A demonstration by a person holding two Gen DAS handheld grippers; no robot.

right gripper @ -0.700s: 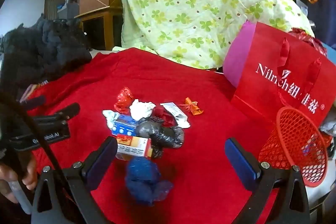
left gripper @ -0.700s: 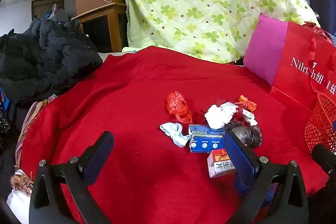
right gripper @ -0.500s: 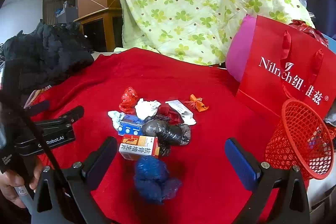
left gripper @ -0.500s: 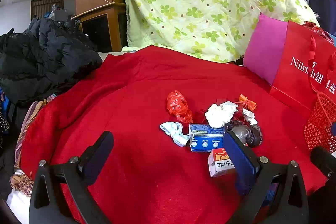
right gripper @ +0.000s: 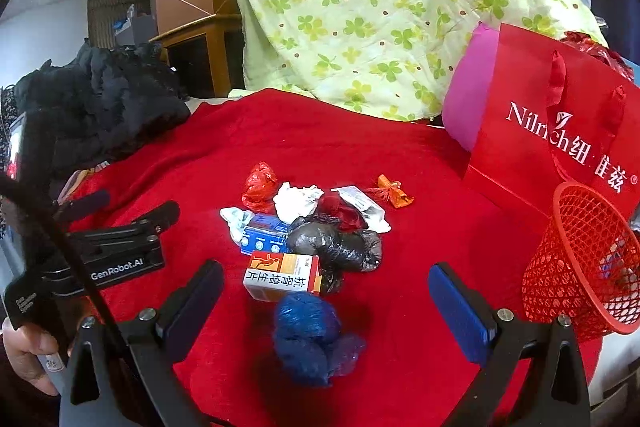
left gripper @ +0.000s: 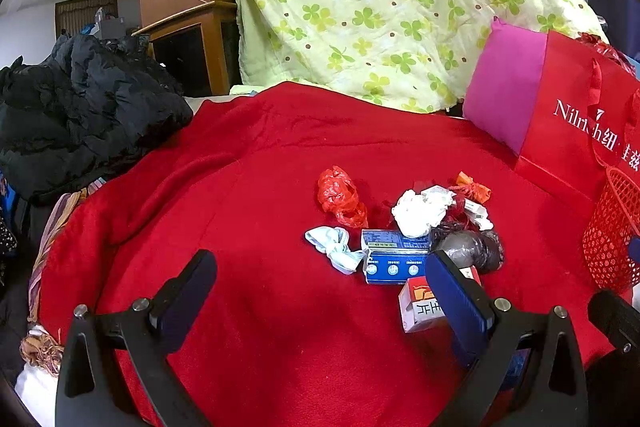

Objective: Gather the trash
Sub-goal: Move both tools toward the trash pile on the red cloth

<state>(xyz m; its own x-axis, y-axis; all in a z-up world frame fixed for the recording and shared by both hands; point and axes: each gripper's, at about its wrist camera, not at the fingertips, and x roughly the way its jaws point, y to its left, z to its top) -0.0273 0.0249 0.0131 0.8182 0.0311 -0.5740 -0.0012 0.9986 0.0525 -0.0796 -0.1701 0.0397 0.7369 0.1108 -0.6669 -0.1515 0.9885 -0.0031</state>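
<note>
A heap of trash lies on the red blanket [left gripper: 248, 187]: a red plastic wad [left gripper: 340, 195], white crumpled paper [left gripper: 416, 213], a pale blue rag [left gripper: 334, 251], a blue box [left gripper: 390, 257], an orange-and-white box [right gripper: 282, 277], a black plastic wad [right gripper: 336, 247], an orange wrapper [right gripper: 394, 193] and a blue plastic wad [right gripper: 310, 335]. My right gripper [right gripper: 324, 299] is open, with the blue wad between its fingers. My left gripper [left gripper: 316, 291] is open and empty, left of the heap. A red mesh basket [right gripper: 580, 263] stands at the right.
A red paper bag [right gripper: 552, 123] and a pink cushion [left gripper: 504, 95] stand behind the basket. A green clover quilt [left gripper: 380, 7] hangs at the back. Black clothing [left gripper: 80, 107] is piled at the left. The left gripper's body [right gripper: 116, 247] shows in the right wrist view.
My right gripper has risen and pulled back a little, so the heap and the blue wad sit higher between its fingers. My left gripper has barely moved.
</note>
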